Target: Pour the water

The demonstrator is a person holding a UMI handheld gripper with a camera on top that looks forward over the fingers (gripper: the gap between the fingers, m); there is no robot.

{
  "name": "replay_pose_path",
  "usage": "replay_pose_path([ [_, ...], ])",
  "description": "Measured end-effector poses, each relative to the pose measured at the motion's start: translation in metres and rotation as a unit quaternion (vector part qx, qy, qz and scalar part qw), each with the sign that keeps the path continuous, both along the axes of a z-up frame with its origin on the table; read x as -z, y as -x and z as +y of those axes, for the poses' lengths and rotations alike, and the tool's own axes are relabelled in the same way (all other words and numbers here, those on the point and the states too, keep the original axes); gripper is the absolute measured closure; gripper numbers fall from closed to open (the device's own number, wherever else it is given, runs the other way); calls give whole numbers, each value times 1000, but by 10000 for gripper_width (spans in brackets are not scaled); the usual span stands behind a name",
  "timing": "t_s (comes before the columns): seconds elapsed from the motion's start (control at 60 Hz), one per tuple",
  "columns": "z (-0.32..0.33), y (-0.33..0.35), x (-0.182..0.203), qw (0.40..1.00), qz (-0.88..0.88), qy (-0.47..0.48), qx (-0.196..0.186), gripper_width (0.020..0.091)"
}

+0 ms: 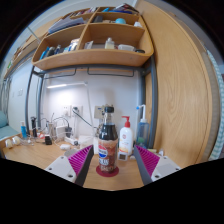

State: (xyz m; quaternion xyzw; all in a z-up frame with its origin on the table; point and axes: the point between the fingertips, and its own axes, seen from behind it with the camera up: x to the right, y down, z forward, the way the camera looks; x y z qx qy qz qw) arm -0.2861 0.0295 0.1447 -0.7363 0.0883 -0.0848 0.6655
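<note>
A dark cola bottle [106, 146] with a red cap and a blue-and-red label stands upright on a round red coaster [107, 170] on the wooden desk [35, 157]. It stands between my gripper's [110, 163] fingers, a little ahead of the pink pads [148, 160], with a gap at each side. The fingers are open and touch nothing.
A white pump bottle [126, 140] with an orange label stands just behind the cola bottle to the right. Cables, small bottles and clutter [45, 131] line the back of the desk at the left. A wooden shelf [92, 40] with boxes hangs overhead; a wooden panel [185, 90] rises at the right.
</note>
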Motion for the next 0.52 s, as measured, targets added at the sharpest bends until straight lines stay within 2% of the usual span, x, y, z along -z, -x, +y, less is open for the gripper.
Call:
replay_pose_path([
  [0.233, -35, 15, -1, 1000, 15, -1, 10, 288],
  [0.517, -39, 18, 2, 999, 34, -14, 10, 288],
])
